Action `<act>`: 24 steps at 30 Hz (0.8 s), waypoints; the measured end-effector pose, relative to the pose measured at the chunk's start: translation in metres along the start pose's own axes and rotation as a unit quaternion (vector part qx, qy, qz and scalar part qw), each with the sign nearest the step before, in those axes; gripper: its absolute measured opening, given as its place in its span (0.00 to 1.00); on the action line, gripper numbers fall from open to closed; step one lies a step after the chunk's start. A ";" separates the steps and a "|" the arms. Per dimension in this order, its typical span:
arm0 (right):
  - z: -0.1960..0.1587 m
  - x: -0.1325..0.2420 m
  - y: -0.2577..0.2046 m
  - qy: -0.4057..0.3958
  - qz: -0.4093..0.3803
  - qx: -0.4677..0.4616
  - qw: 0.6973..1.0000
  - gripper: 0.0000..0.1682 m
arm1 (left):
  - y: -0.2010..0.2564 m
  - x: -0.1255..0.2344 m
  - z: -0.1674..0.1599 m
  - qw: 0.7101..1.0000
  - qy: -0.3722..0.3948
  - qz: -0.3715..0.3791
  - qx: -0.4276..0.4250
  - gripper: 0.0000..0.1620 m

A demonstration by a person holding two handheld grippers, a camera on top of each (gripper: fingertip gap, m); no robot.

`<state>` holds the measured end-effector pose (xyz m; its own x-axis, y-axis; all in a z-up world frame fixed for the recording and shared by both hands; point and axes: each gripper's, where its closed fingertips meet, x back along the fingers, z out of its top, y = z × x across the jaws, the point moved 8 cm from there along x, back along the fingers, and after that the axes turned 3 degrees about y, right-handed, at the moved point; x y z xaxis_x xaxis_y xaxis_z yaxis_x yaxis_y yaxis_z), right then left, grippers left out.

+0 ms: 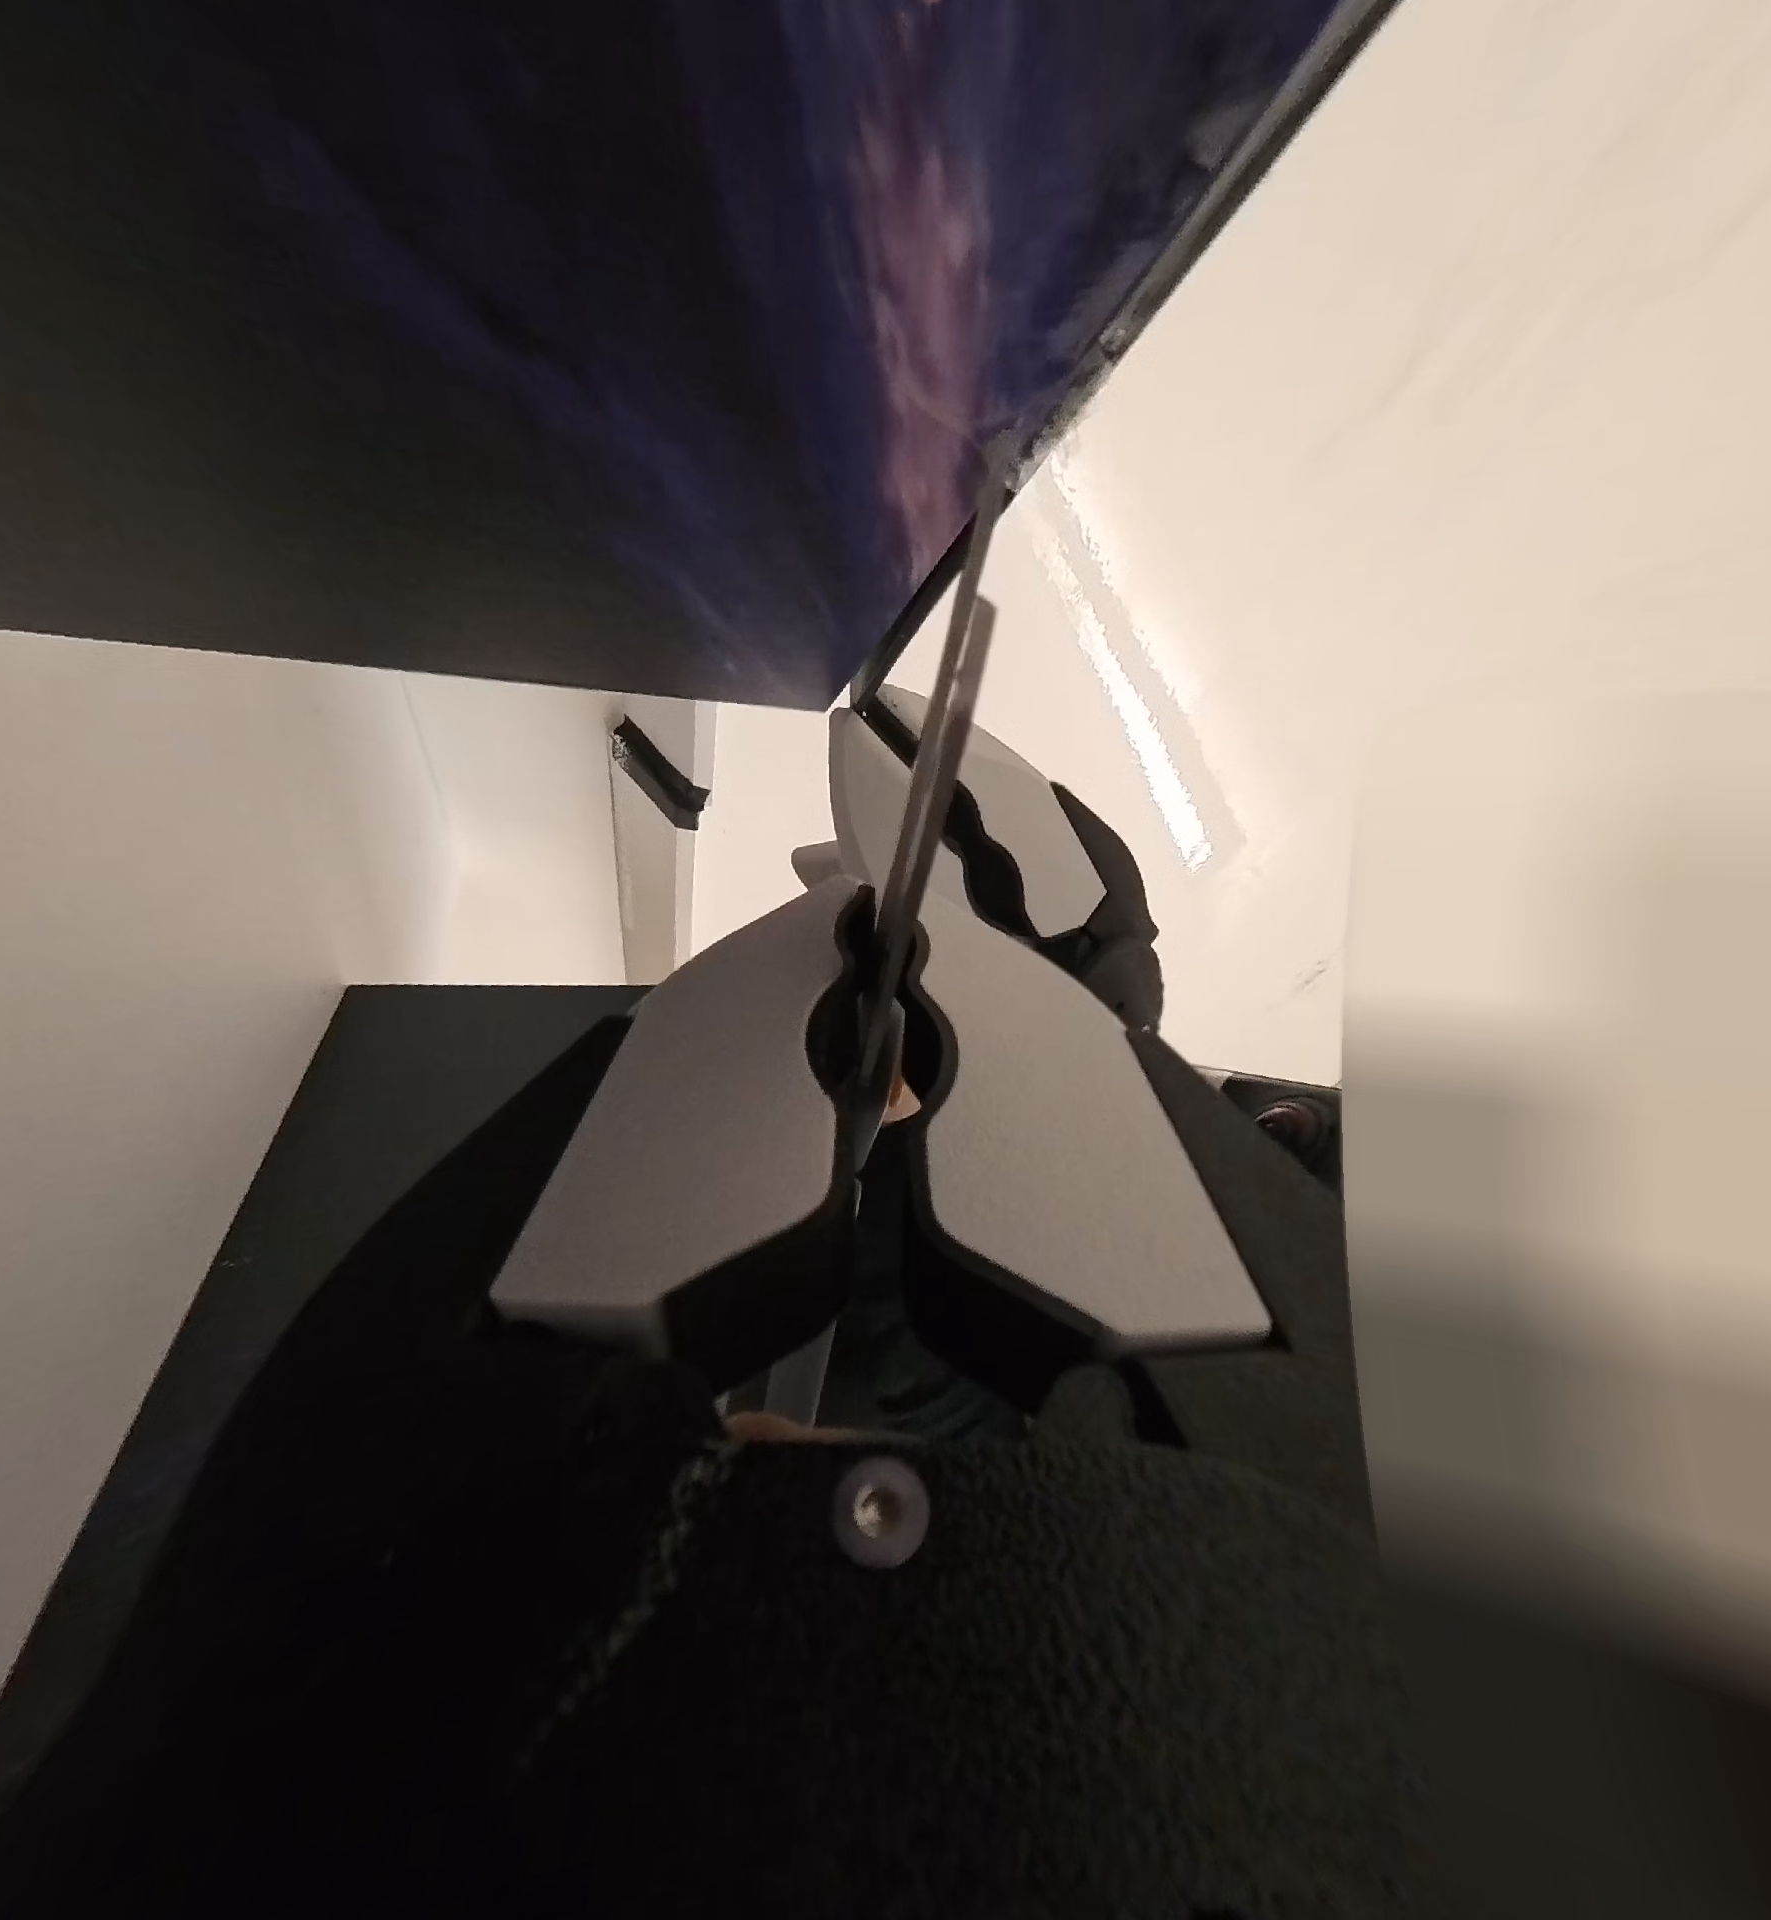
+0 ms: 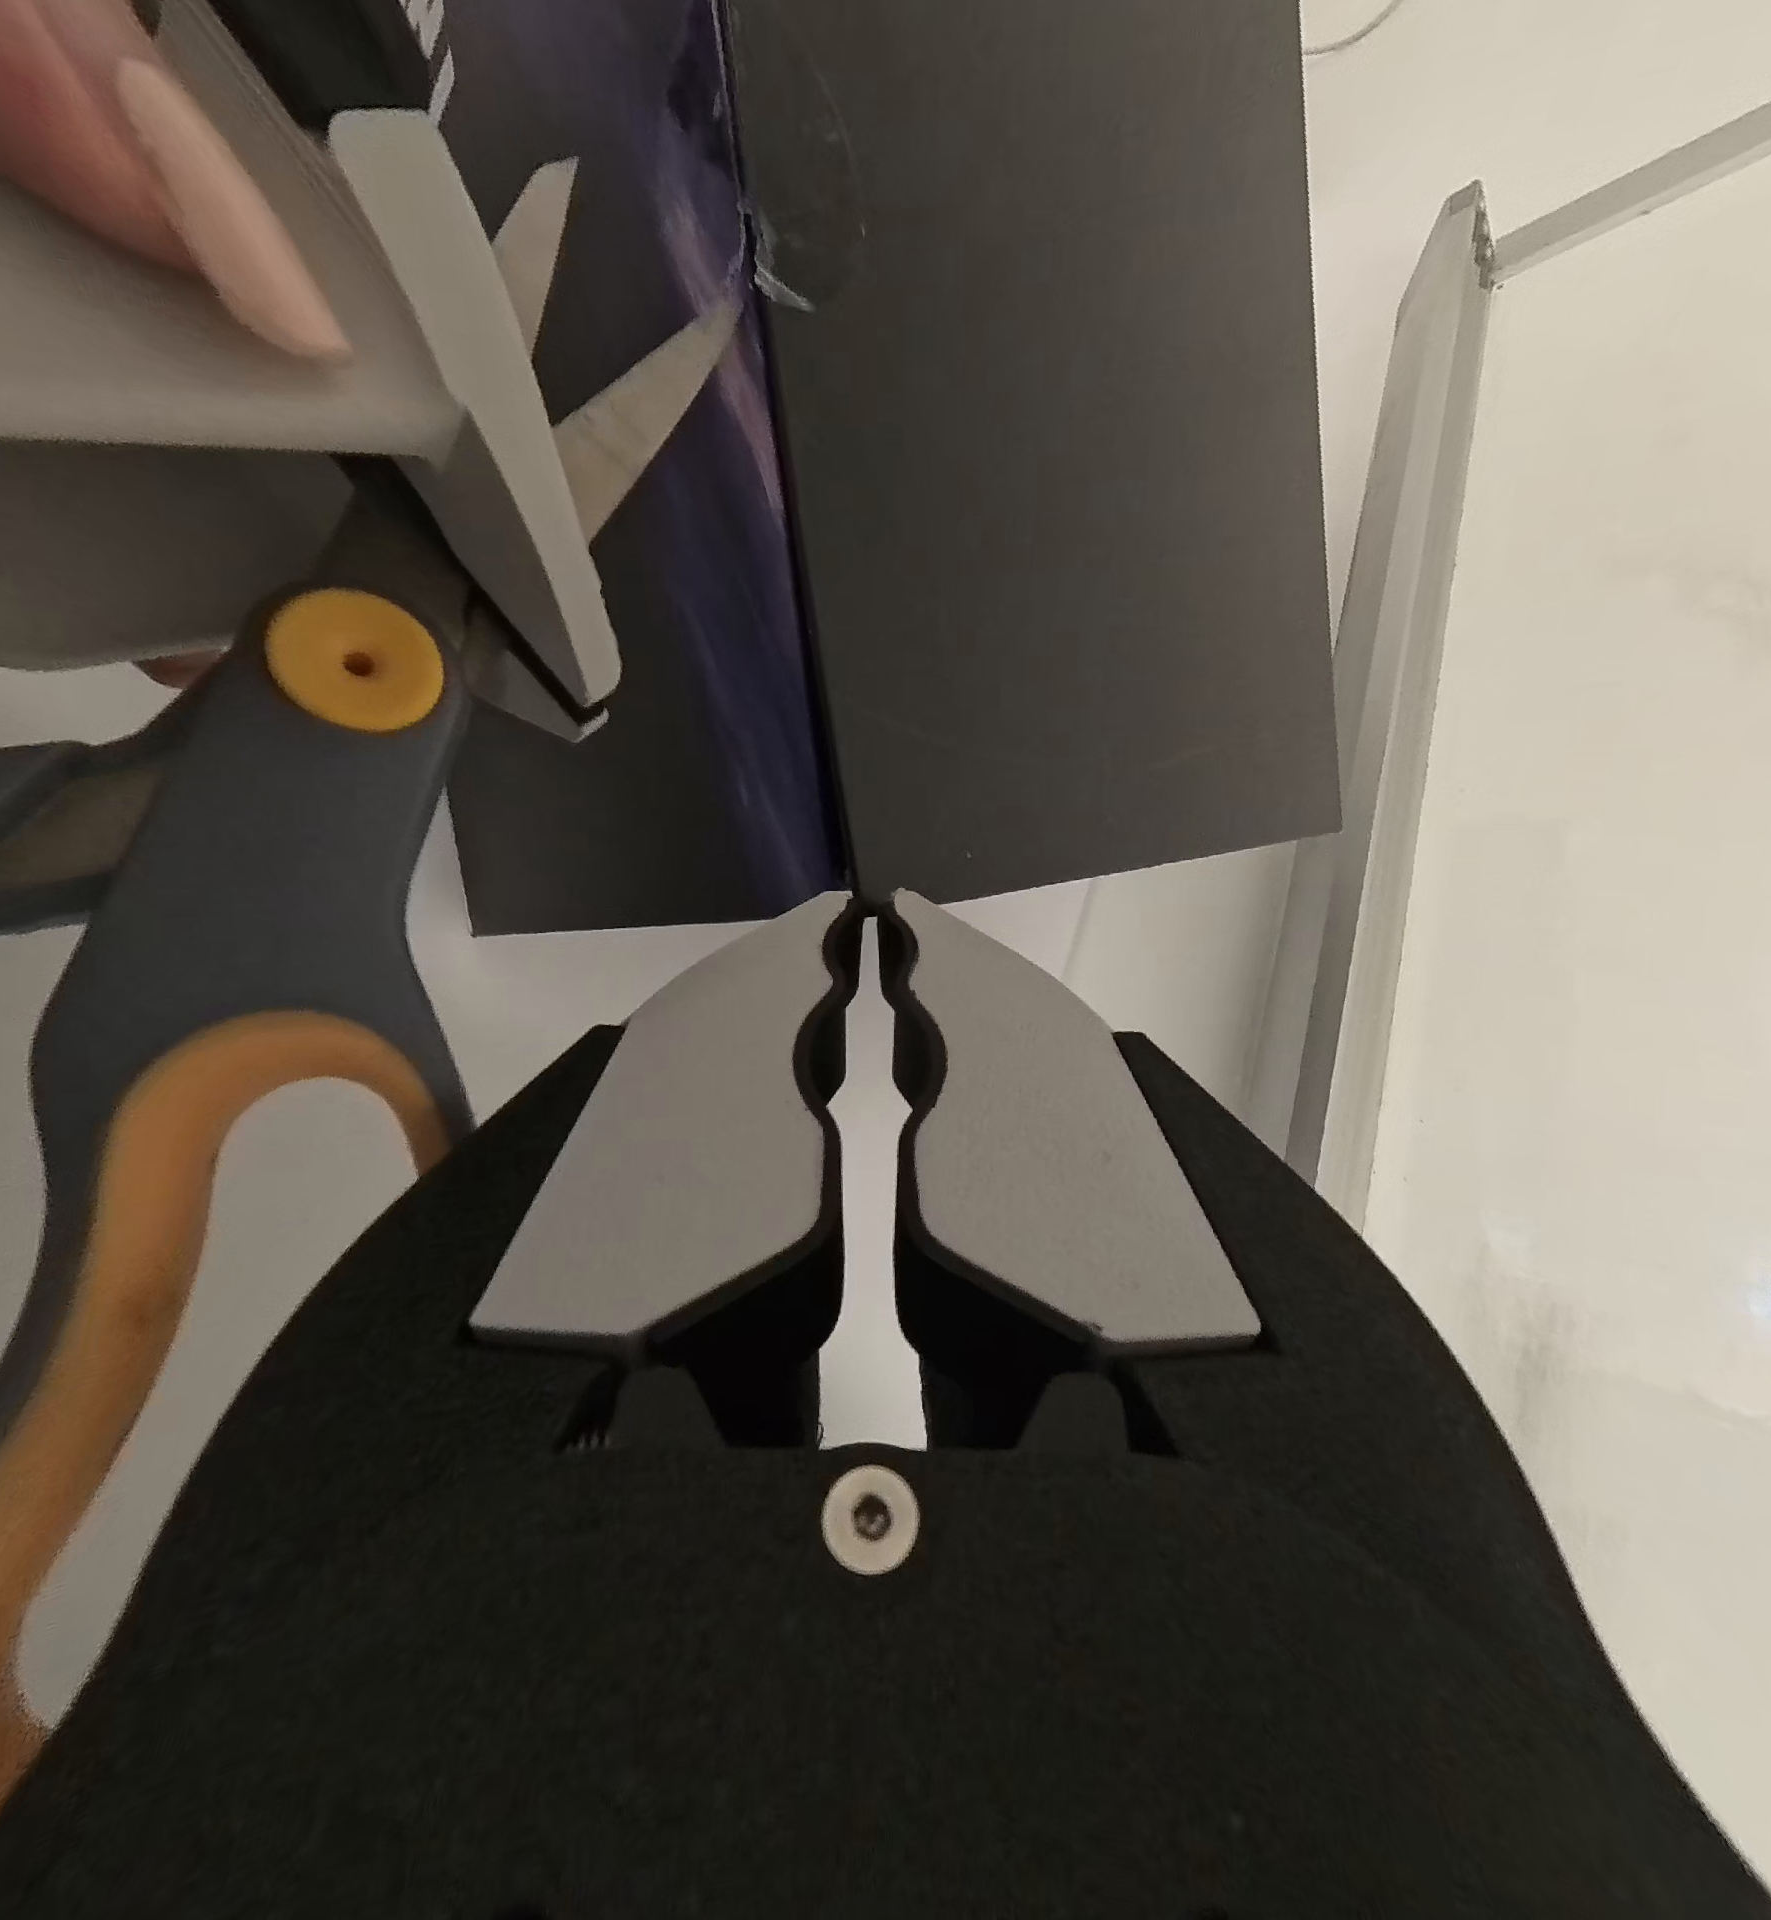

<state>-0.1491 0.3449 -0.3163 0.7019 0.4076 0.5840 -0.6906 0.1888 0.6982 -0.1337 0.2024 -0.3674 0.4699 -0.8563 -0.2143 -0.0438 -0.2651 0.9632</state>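
My left gripper [image 1: 886, 920] is shut on a pair of scissors, whose thin blade [image 1: 948, 707] runs edge-on from between the fingers up to the corner of a dark box [image 1: 548, 364] with a purple-blue printed face. In the right wrist view the scissors [image 2: 268, 831] have grey and orange handles and a yellow pivot. Their blades stand open, tips near the taped seam of the box [image 2: 1047, 468]. My left gripper's grey fingers [image 2: 507, 457] and a person's fingertip [image 2: 226, 239] show there too. My right gripper [image 2: 868, 909] is shut on the box's lower corner edge; it also shows in the left wrist view [image 1: 907, 732].
A white glossy surface [image 2: 1587, 1039] lies under and around everything. A grey metal rail [image 2: 1400, 644] runs along the right. A black panel [image 1: 289, 1195] sits at the lower left of the left wrist view, and a small black bracket [image 1: 663, 784] sits on the white wall.
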 end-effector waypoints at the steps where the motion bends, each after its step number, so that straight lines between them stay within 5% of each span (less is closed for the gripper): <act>1: 0.000 0.000 0.000 0.000 0.001 -0.002 1.000 0.01 | 0.000 0.000 0.000 1.000 0.000 -0.001 0.003 0.00; 24: -0.001 0.002 0.000 0.010 -0.001 0.007 1.000 0.01 | 0.005 0.002 0.003 1.000 -0.013 0.003 0.027 0.01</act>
<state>-0.1483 0.3460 -0.3154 0.6995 0.4254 0.5743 -0.6864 0.1764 0.7055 -0.1358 0.1980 -0.3634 0.4459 -0.8694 -0.2131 -0.0950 -0.2827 0.9545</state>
